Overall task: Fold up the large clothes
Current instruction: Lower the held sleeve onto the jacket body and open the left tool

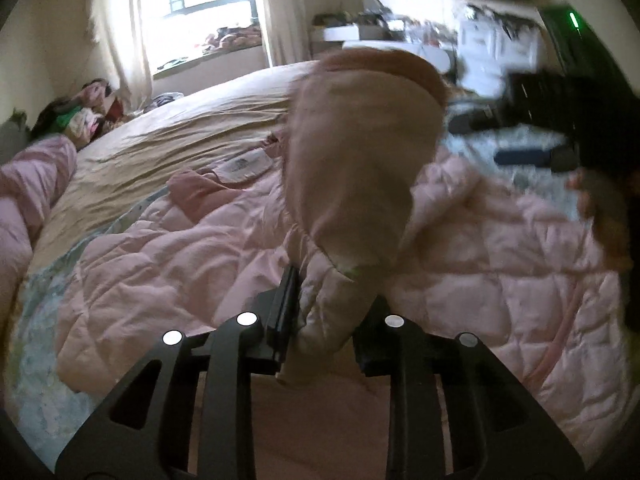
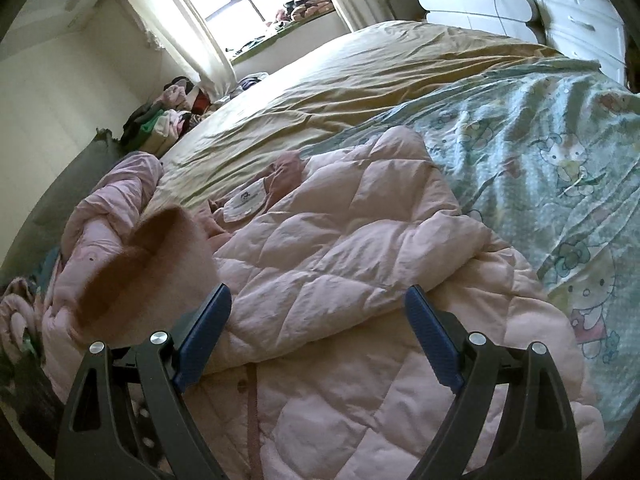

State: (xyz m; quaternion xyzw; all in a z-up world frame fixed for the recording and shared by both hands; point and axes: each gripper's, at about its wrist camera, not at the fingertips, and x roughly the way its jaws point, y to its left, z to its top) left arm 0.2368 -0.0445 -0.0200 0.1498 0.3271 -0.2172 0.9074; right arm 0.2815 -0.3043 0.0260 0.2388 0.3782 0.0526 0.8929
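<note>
A pink quilted jacket [image 1: 180, 272] [image 2: 340, 240] lies spread on the bed, its white neck label [image 2: 244, 202] facing up. My left gripper [image 1: 332, 300] is shut on one sleeve [image 1: 360, 152], which stands up from the jaws, blurred, with its tan-brown cuff on top. That sleeve [image 2: 160, 248] also shows at the left of the right wrist view. My right gripper [image 2: 318, 296] hovers open just above the jacket's folded body, its blue pads [image 2: 208, 328] wide apart and nothing between them. It appears blurred at the right of the left wrist view [image 1: 496, 140], held by a hand [image 1: 600, 208].
The bed has a tan sheet [image 2: 360, 80] and a pale green cartoon-cat print sheet [image 2: 560, 140]. A second pink quilted piece [image 1: 28, 184] lies bunched at the left. A pile of clothes [image 2: 168, 120] sits by the wall, and white drawers [image 2: 580, 12] stand beyond the bed.
</note>
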